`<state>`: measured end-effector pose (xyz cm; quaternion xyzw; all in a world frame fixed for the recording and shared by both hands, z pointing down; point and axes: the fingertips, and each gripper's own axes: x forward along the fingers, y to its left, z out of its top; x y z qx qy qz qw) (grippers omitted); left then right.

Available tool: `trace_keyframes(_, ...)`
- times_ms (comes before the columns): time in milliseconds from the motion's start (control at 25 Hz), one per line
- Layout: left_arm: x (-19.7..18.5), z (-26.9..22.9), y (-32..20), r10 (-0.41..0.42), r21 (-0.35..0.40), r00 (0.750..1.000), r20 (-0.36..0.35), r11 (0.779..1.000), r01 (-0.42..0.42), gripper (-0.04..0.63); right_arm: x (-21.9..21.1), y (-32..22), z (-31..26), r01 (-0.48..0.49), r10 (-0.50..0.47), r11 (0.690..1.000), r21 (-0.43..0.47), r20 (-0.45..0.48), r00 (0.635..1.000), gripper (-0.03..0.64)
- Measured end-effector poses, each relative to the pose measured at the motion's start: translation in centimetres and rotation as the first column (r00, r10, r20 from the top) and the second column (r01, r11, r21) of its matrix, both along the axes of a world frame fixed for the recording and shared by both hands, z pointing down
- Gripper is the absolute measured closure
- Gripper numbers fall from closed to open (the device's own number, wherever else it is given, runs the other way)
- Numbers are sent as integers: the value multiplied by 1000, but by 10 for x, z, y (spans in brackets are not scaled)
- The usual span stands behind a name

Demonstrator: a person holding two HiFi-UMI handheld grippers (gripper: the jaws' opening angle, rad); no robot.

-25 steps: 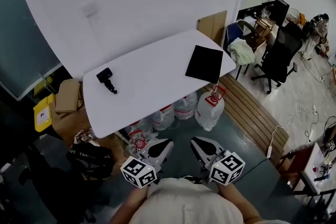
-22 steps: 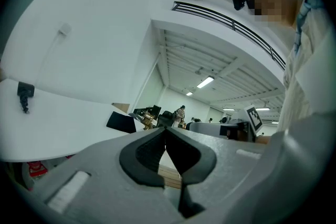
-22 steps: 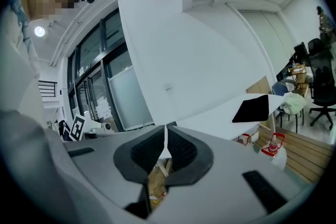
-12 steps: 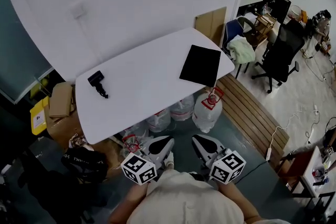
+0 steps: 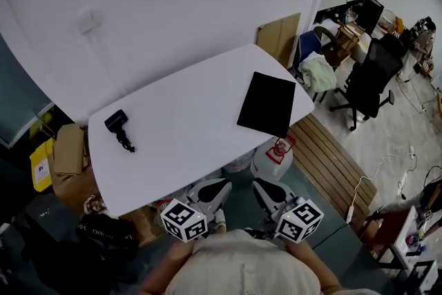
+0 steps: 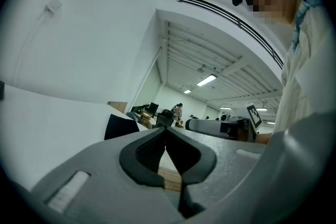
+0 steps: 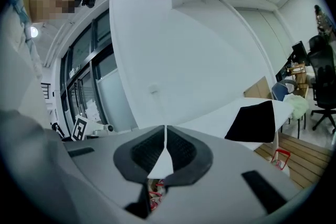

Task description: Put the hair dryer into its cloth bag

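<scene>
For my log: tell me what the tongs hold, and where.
Nothing. Left tongs and right tongs are shut, empty; the hair dryer lies on the table.

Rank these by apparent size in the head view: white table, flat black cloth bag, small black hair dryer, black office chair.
1. White table.
2. Flat black cloth bag and black office chair look alike; the chair sits farther away, so no ranking between them.
3. Small black hair dryer.

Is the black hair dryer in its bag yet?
Out: black hair dryer lies on the white table, apart from the flat black cloth bag.
</scene>
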<state>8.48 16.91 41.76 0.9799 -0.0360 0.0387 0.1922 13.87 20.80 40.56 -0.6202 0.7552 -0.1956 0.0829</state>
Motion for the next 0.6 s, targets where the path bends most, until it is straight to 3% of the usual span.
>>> trace_keyframes(360,37,3,-77,77,18,997,1,997,-77,584,28,-87,-2,-17,17,1000,10,4,1000,598)
trace_keyframes(600,62,12,-111,113,51,993,21,992,-114,584,47,-114,6,-24,24,1000,-14,-8,1000,598)
